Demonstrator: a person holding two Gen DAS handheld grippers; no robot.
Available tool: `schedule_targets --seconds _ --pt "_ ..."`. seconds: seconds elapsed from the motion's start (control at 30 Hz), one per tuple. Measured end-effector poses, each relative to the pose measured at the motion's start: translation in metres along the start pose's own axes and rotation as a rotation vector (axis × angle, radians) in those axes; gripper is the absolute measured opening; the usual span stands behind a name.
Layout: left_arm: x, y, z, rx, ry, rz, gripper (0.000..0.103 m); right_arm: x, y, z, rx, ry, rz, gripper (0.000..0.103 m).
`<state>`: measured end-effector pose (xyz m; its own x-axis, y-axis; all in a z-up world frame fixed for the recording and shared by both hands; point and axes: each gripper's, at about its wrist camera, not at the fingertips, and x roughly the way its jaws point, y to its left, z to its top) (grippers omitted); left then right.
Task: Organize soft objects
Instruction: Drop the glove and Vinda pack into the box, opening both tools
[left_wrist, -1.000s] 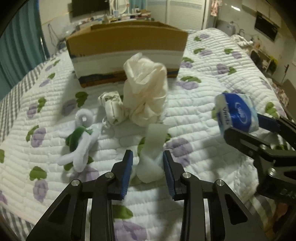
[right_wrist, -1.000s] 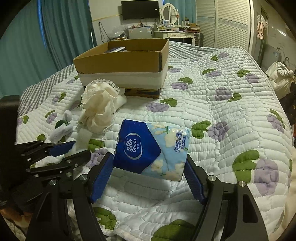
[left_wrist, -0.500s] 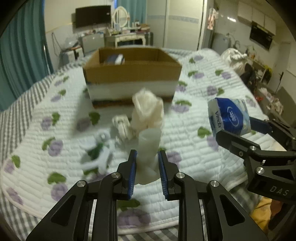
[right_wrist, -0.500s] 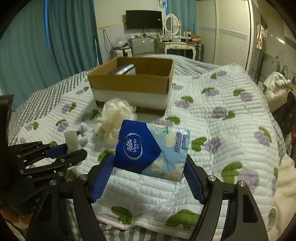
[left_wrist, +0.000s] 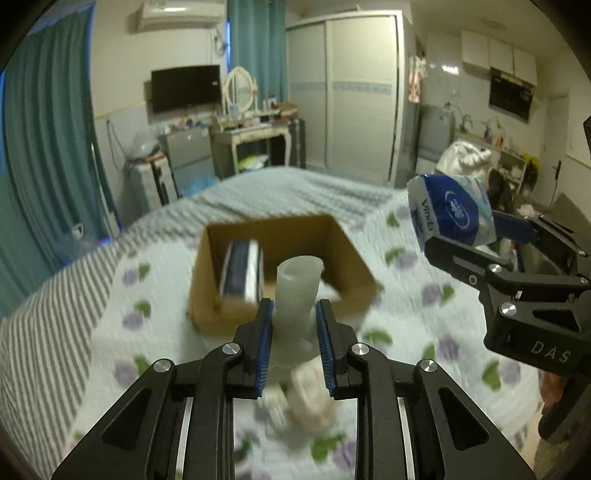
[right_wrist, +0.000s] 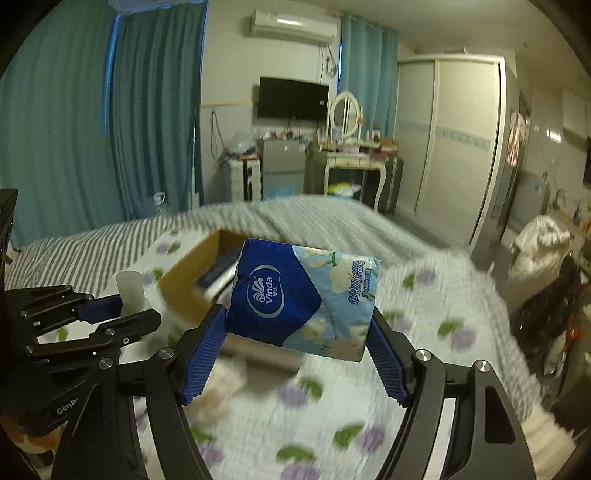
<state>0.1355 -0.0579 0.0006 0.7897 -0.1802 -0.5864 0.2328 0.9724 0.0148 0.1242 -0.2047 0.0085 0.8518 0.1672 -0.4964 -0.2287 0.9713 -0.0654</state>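
Note:
My left gripper is shut on a pale soft white roll and holds it high above the bed, in front of the open cardboard box. My right gripper is shut on a blue Vinda tissue pack, also lifted above the bed, near the box. The tissue pack shows at the right of the left wrist view. The left gripper with its roll shows at the left of the right wrist view. A dark-and-white packet lies inside the box.
The quilted bed with leaf print lies below. A cream fluffy puff lies on it under the left gripper. A dresser with mirror, TV, curtains and wardrobe stand beyond the bed.
Both grippers have risen well above the bed and moved toward the box, each still holding its object. The puff and other soft items now lie below and behind the left gripper.

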Motion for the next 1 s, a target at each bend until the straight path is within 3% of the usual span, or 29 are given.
schedule_targets --seconds 0.2,0.37,0.57,0.77,0.83,0.9,0.93,1.0 --pt "0.046 0.011 0.038 0.016 -0.015 0.017 0.023 0.046 -0.014 0.045 0.004 -0.017 0.028 0.074" --pt "0.097 0.02 0.048 0.025 0.023 0.03 0.023 0.108 -0.026 0.064 0.021 0.038 0.053 0.074" --pt "0.144 0.024 0.039 0.058 0.086 0.038 0.024 0.177 -0.03 0.06 0.02 0.131 0.076 0.074" --pt "0.159 0.025 0.039 0.077 0.086 0.031 0.029 0.207 -0.032 0.056 0.029 0.155 0.091 0.075" --pt "0.158 0.024 0.041 0.08 0.085 0.058 0.037 0.208 -0.033 0.056 0.042 0.151 0.095 0.077" --pt "0.152 0.025 0.043 0.078 0.066 0.078 0.076 0.203 -0.034 0.058 0.055 0.138 0.09 0.084" --pt "0.145 0.027 0.044 0.071 0.041 0.095 0.084 0.199 -0.037 0.058 0.06 0.131 0.083 0.091" --pt "0.132 0.027 0.046 0.067 0.009 0.107 0.087 0.19 -0.04 0.062 0.067 0.109 0.069 0.093"
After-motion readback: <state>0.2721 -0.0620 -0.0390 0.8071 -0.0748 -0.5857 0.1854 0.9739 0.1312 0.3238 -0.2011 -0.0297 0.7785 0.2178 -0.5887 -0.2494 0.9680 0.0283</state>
